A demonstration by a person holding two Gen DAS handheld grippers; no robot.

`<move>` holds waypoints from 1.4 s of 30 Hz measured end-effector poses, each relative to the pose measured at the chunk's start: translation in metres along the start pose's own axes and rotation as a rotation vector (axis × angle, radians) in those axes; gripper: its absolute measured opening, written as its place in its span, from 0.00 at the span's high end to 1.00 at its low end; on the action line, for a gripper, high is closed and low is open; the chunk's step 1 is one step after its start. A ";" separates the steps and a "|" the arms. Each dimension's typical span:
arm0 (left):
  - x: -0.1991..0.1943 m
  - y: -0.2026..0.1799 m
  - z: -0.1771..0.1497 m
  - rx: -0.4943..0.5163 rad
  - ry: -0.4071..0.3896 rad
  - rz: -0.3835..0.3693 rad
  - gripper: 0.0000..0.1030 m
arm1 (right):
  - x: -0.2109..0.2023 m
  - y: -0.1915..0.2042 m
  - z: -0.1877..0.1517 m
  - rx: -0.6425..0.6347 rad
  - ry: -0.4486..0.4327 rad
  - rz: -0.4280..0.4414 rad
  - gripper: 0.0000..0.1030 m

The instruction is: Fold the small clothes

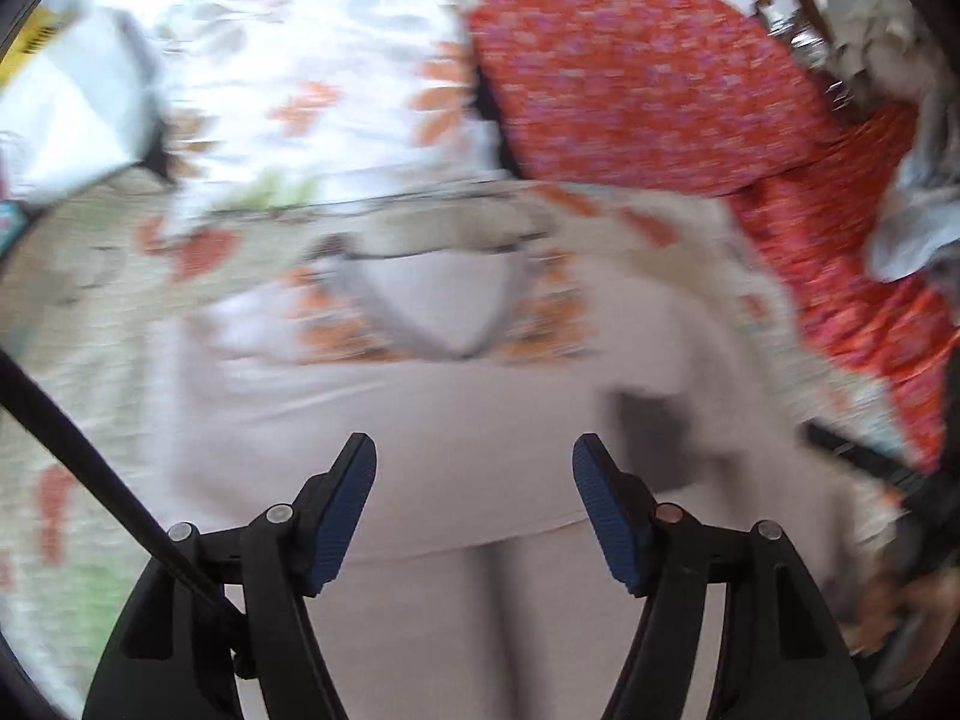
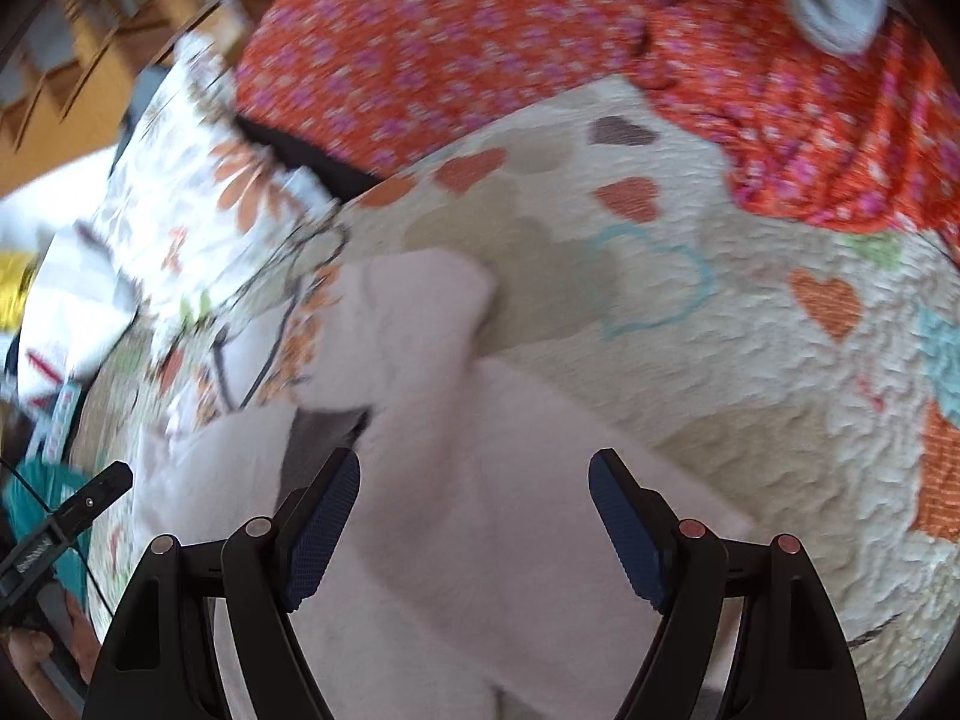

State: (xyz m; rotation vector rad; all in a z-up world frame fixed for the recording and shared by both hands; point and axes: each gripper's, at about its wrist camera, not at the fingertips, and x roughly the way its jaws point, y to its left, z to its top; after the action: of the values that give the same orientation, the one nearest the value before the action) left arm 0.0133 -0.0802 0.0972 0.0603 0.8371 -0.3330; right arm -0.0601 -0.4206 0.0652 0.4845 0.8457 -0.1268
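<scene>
two grippers spread, pinching nothing: left gripper and right gripper hover over pale pink garment, which lies flat on heart-print quilt, likely for folding; orange pillow beyond garment.

No text, label or number can be read anywhere; both views are blurred

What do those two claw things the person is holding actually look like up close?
Each hand-held gripper, left and right, is a black plastic frame with two curved fingers joined by round silver or coppery pins. The fingertips carry dark blue ribbed rubber pads. A thin black cable crosses the left view's corner. No sleeves show.
</scene>
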 end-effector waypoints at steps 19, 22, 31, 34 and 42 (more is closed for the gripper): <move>-0.008 0.198 -0.058 -0.522 0.064 0.029 0.34 | 0.043 0.083 -0.041 -0.080 0.146 0.205 0.24; -0.007 0.192 -0.054 -0.527 0.057 0.004 0.34 | 0.075 0.086 -0.042 0.003 0.159 0.102 0.24; -0.004 0.173 -0.050 -0.473 0.041 0.024 0.34 | 0.081 0.094 -0.007 -0.013 0.055 -0.053 0.92; 0.007 0.163 -0.049 -0.438 0.072 0.040 0.34 | 0.075 0.082 0.002 -0.023 0.035 -0.124 0.92; 0.016 0.141 -0.049 -0.391 0.103 0.015 0.34 | 0.054 0.054 0.003 -0.003 0.082 -0.018 0.86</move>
State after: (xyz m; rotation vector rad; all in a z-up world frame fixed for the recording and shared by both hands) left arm 0.0318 0.0575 0.0412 -0.2825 0.9906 -0.1480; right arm -0.0060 -0.3697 0.0467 0.4820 0.9309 -0.1225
